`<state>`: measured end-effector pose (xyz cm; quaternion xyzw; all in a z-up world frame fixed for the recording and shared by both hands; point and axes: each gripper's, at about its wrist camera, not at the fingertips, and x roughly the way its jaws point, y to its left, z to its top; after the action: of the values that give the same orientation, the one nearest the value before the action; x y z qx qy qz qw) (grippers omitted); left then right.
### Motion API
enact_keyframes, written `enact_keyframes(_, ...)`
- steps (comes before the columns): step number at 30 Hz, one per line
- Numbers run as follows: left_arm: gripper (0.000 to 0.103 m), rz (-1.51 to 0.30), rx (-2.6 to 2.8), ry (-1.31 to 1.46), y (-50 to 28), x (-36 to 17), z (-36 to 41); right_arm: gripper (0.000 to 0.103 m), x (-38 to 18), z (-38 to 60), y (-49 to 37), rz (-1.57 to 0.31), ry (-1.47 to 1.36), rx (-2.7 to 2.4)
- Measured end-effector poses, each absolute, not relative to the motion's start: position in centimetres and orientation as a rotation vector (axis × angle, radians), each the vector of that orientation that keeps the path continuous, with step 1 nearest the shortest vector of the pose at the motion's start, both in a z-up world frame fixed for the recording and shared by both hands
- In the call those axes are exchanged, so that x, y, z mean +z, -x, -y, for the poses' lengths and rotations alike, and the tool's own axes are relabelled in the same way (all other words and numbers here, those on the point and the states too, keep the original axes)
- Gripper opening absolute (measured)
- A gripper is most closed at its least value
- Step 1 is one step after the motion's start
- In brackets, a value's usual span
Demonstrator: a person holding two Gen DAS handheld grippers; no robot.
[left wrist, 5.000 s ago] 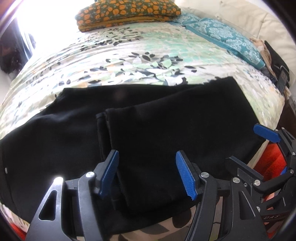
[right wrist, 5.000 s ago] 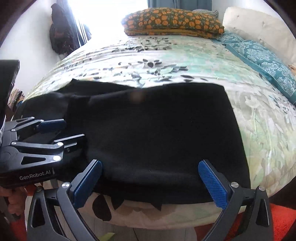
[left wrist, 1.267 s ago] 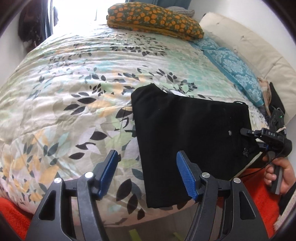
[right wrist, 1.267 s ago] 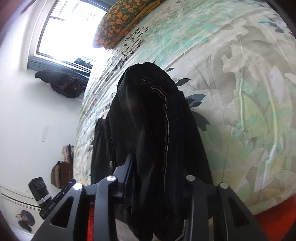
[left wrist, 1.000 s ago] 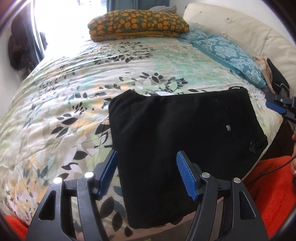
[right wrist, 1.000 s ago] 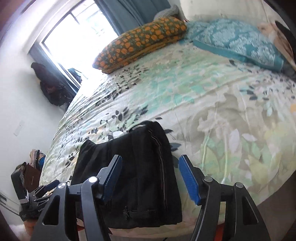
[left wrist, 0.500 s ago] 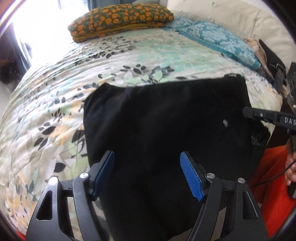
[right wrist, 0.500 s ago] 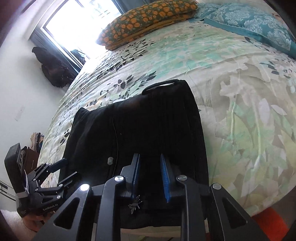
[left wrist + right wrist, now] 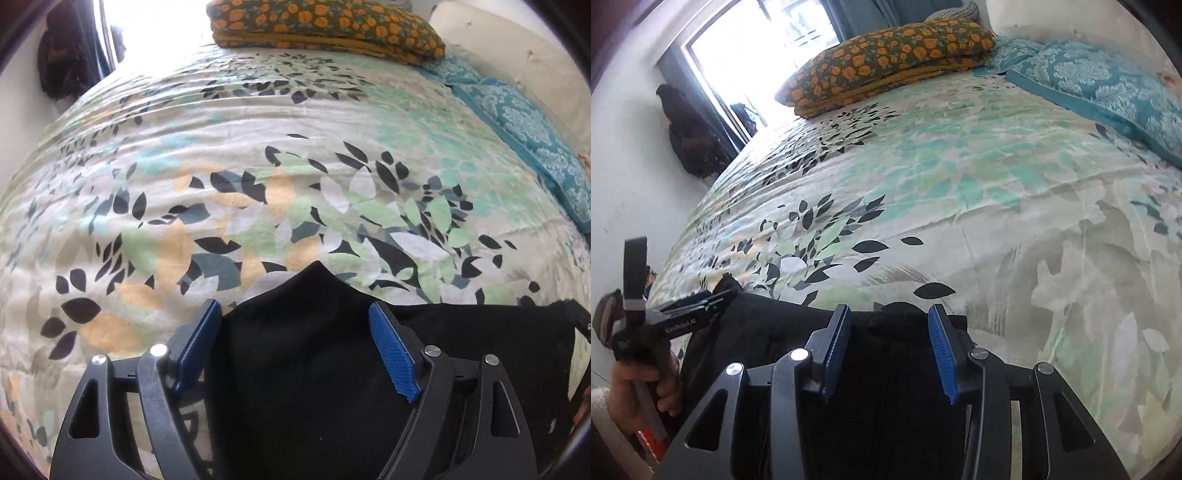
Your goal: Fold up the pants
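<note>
Left wrist view first: the left gripper (image 9: 295, 347) hangs low over the near edge of the bed (image 9: 258, 166), its blue pads spread wide and just opened further, with the black pants (image 9: 314, 387) lying slack between them and not pinched. The pants are already folded into a compact dark bundle at the bed's near edge, one corner poking up into a peak on the leaf-print cover. An orange floral pillow (image 9: 325, 26) sits at the far end and a teal pillow (image 9: 524, 122) lies along the right, both well apart from the pants

Right wrist view next: the right gripper (image 9: 886, 350) stands over the other end of the same bundle, its pads partly apart after having just widened, with cloth between them; I cannot tell whether they still press on it. At the left a hand (image 9: 639, 391) holds the other gripper by its handle, beside the bundle's far corner

The fabric looks soft, limp and fairly thick now that it is layered, so I judge it will sag and slide apart if lifted by one layer. The safer hold would be at the corners, pinching through the whole stack
</note>
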<state>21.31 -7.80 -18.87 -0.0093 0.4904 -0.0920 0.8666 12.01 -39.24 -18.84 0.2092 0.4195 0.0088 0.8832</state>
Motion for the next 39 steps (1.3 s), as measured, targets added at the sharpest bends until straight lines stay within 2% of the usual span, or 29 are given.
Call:
enact_keyframes(1,0.096,-1.051,-0.174,0.067,-21.7,-19.3,7.2,0.065,-19.3,40.0,-11.7,-0.868,-0.479,0.008)
enact_keyframes(2,0.098,-1.078,-0.186,0.123,-22.0,-19.9,6.5,0.075,-19.7,40.5,-11.6,-0.877,-0.505,-0.012)
enact_keyframes(3,0.098,-1.077,-0.197,0.151,-22.1,-20.0,6.1,0.081,-20.4,41.1,-11.4,-0.884,-0.553,-0.021)
enact_keyframes(5,0.098,-1.07,-0.191,0.132,-21.9,-19.8,6.4,0.084,-21.7,42.4,-11.3,-0.89,-0.673,0.015)
enact_keyframes(12,0.098,-1.061,-0.174,0.086,-21.8,-19.8,7.2,0.089,-21.5,42.3,-11.3,-0.889,-0.668,0.008)
enact_keyframes(24,0.098,-1.086,-0.189,0.105,-21.9,-19.2,6.8,0.09,-21.1,42.1,-11.1,-0.88,-0.658,-0.002)
enact_keyframes(31,0.097,-1.04,-0.255,0.094,-16.9,-14.3,2.6,0.09,-13.4,42.5,-6.5,-0.709,-0.56,-0.052)
enact_keyframes(35,0.097,-1.055,-0.309,0.051,-12.3,-13.3,1.1,0.09,-11.9,41.4,-4.4,-0.846,-0.49,-0.018)
enact_keyframes(39,0.097,-1.163,-0.342,0.081,-10.4,-15.6,0.4,0.09,-14.5,41.2,-3.6,-1.024,-0.582,0.099)
